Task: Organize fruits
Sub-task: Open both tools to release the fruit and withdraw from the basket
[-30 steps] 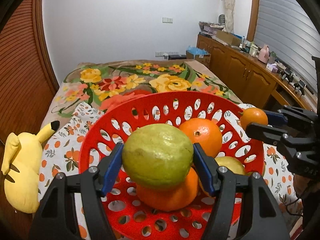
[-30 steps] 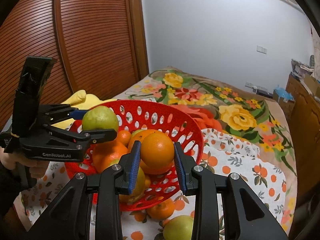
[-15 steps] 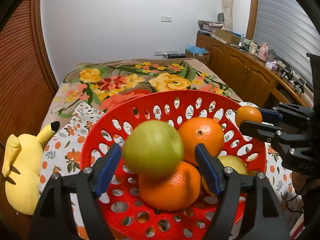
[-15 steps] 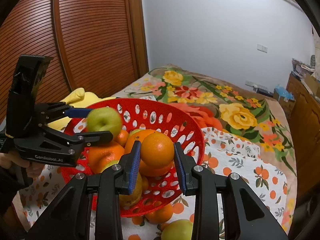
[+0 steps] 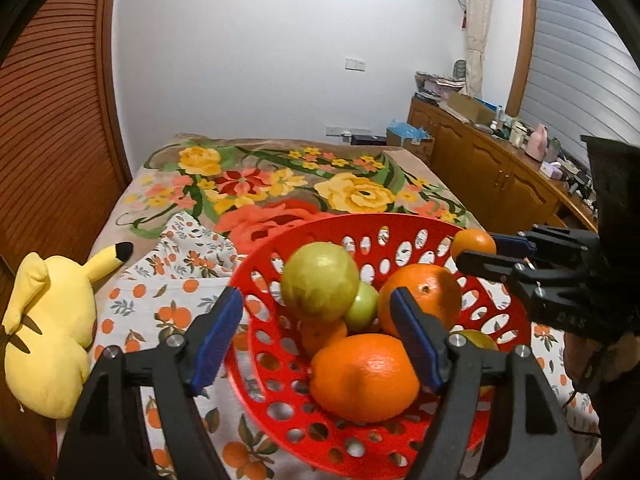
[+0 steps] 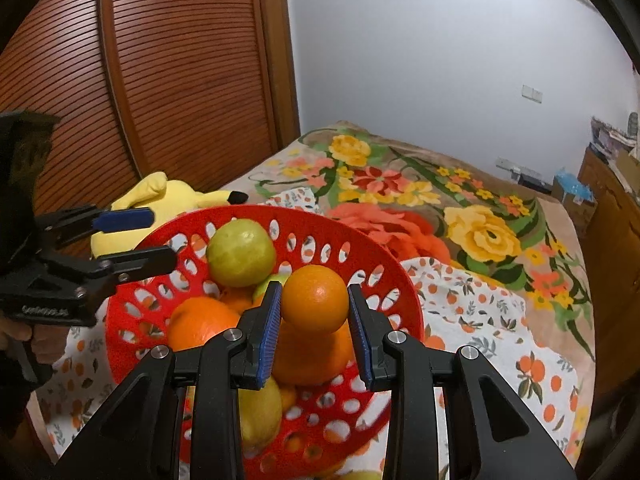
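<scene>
A red perforated basket (image 5: 360, 436) (image 6: 384, 276) stands on the bed and holds several oranges and green fruits. A large green fruit (image 5: 319, 281) (image 6: 240, 253) rests on top of the pile. My left gripper (image 5: 320, 338) is open and empty at the basket's near rim; it also shows in the right wrist view (image 6: 134, 240). My right gripper (image 6: 314, 330) is shut on a small orange (image 6: 315, 298) and holds it above the basket's pile. In the left wrist view it (image 5: 482, 249) holds that orange (image 5: 473, 242) over the far right rim.
A yellow plush toy (image 5: 44, 332) (image 6: 160, 200) lies left of the basket. An orange-print cloth (image 5: 168, 280) covers the floral bedspread (image 5: 280, 184). A wooden sliding door (image 6: 160, 80) stands on the left, and wooden cabinets (image 5: 492, 184) on the right.
My left gripper opened, let go of the large green fruit onto the pile, and drew back and left. The right gripper kept its orange and stayed over the basket.
</scene>
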The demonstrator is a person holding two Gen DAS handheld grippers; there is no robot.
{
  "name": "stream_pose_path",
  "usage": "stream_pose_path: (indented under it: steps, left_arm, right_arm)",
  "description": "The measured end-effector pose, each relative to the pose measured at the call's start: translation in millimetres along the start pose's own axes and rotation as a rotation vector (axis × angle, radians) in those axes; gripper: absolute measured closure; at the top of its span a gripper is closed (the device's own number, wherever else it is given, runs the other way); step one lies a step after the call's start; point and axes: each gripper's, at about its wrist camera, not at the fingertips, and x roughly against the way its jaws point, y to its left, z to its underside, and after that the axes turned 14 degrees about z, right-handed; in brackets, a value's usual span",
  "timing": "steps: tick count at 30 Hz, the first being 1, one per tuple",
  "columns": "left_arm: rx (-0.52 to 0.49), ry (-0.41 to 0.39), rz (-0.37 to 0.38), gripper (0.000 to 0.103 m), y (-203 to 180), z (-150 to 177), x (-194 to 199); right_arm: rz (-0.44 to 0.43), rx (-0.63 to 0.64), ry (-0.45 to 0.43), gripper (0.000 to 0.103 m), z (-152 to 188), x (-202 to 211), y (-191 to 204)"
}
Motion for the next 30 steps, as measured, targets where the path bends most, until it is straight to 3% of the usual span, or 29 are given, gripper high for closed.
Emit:
stream_pose_path:
  steps: [12, 30]
  left_arm:
    - [0.015, -0.009, -0.028, 0.027, 14.5, 5.8, 6.8]
    - [0.019, -0.021, -0.035, 0.027, 18.6, 12.3, 14.0]
  right_arm:
    - [0.016, 0.063, 0.045, 0.071, -16.3, -33.3, 13.5]
    - [-0.022, 0.060, 0.062, 0.070, -27.2, -39.4, 28.6]
